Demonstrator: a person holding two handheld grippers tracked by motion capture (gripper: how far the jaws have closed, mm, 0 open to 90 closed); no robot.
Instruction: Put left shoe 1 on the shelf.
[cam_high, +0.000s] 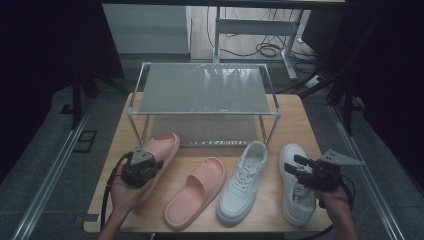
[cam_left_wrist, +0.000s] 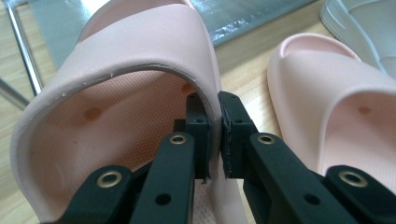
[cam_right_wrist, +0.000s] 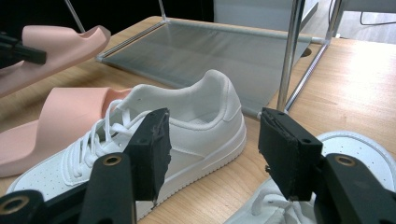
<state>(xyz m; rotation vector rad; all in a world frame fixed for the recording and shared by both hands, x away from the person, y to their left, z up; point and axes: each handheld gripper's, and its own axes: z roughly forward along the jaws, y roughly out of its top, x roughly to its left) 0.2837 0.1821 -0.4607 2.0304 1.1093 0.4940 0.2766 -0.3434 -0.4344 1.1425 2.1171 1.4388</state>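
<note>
Nearest the worktop's (cam_high: 280, 212) front edge: two hands, each with a gripper. Left gripper (cam_high: 141, 167) at the front left, jaws pinching the side wall of a pink slide's strap; in the left gripper view the black pads clamp that wall from both sides (cam_left_wrist: 212, 135). Held slide (cam_high: 159, 150) tilted, toe raised toward the wire shoe rack (cam_high: 205, 90), heel over the left hand (cam_high: 125, 192). Right gripper (cam_high: 302, 167) at the front right, above the outer white sneaker (cam_high: 295, 187), jaws spread wide with nothing between the pads (cam_right_wrist: 212, 149).

Just right of the held slide: second pink slide (cam_high: 197, 192) flat on the worktop, toe angled toward the rack. Right of that: inner white sneaker (cam_high: 242, 182), laces up, heel toward the rack; then the outer sneaker, near but apart from it.

Behind the shoes: shoe rack on the rear half of the worktop, two mesh shelves on thin metal legs, the lower shelf just beyond the held slide's toe. Beyond the rack: floor with cables and a desk frame.
</note>
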